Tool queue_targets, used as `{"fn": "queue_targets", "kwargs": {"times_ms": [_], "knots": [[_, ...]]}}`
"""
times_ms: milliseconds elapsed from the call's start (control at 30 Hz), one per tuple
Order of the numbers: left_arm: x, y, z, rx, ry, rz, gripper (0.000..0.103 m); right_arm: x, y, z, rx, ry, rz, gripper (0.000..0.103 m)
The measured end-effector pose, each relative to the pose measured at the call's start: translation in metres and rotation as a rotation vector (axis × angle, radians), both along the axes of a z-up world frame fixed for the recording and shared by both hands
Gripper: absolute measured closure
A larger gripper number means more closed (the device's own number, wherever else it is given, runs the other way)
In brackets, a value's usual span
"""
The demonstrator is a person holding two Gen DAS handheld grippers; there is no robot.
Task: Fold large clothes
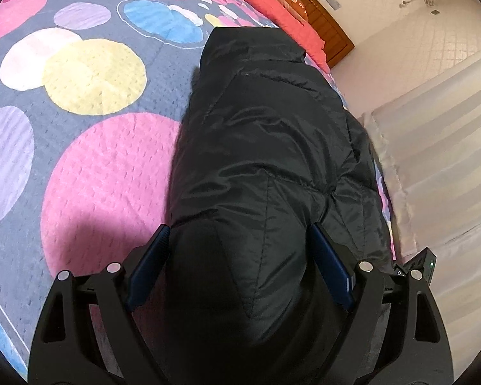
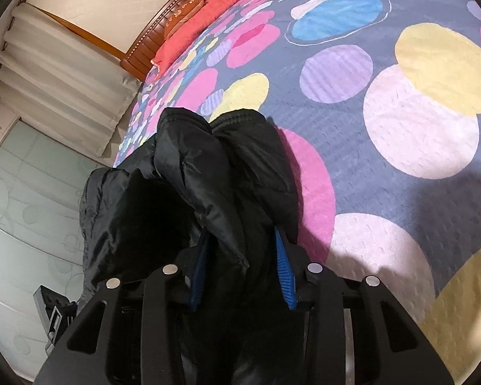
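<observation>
A black puffer jacket (image 1: 266, 122) lies lengthwise along the edge of a bed with a spotted bedspread (image 1: 96, 160). My left gripper (image 1: 240, 227) stands wide. The jacket's thick near end fills the gap from one blue pad to the other, so it is shut on that bulk. In the right wrist view the jacket (image 2: 189, 166) bunches up in folds, and my right gripper (image 2: 242, 232) is shut on a thick fold of it, with fabric spilling over the left finger (image 2: 202, 256). The bedspread (image 2: 400, 128) spreads out to the right.
A red pillow (image 1: 282, 9) and a wooden headboard (image 1: 320, 9) are at the bed's far end. Pale curtains (image 1: 433, 160) hang beside the bed edge. The right wrist view shows the curtains (image 2: 57, 80) and a frosted glass panel (image 2: 25, 208).
</observation>
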State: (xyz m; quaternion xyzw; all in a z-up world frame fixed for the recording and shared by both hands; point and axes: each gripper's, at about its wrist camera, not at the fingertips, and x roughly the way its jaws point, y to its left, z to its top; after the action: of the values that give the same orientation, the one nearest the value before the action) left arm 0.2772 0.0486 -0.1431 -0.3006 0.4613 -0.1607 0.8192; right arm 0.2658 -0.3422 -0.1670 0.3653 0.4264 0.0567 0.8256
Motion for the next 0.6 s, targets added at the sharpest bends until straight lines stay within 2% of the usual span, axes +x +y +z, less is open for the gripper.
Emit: {"fn": "queue_targets", "kwargs": {"times_ms": [300,600], "knots": [[0.001,-0.001,-0.002,-0.003,-0.005,-0.005,0.016,-0.002,0.003,0.0,-0.02,-0.002,-0.006,0.064],[-0.008,0.007,0.006,0.019,-0.016,0.028,0.011,-0.022,0.001,0.02,-0.014,-0.02,-0.022,0.05]]}}
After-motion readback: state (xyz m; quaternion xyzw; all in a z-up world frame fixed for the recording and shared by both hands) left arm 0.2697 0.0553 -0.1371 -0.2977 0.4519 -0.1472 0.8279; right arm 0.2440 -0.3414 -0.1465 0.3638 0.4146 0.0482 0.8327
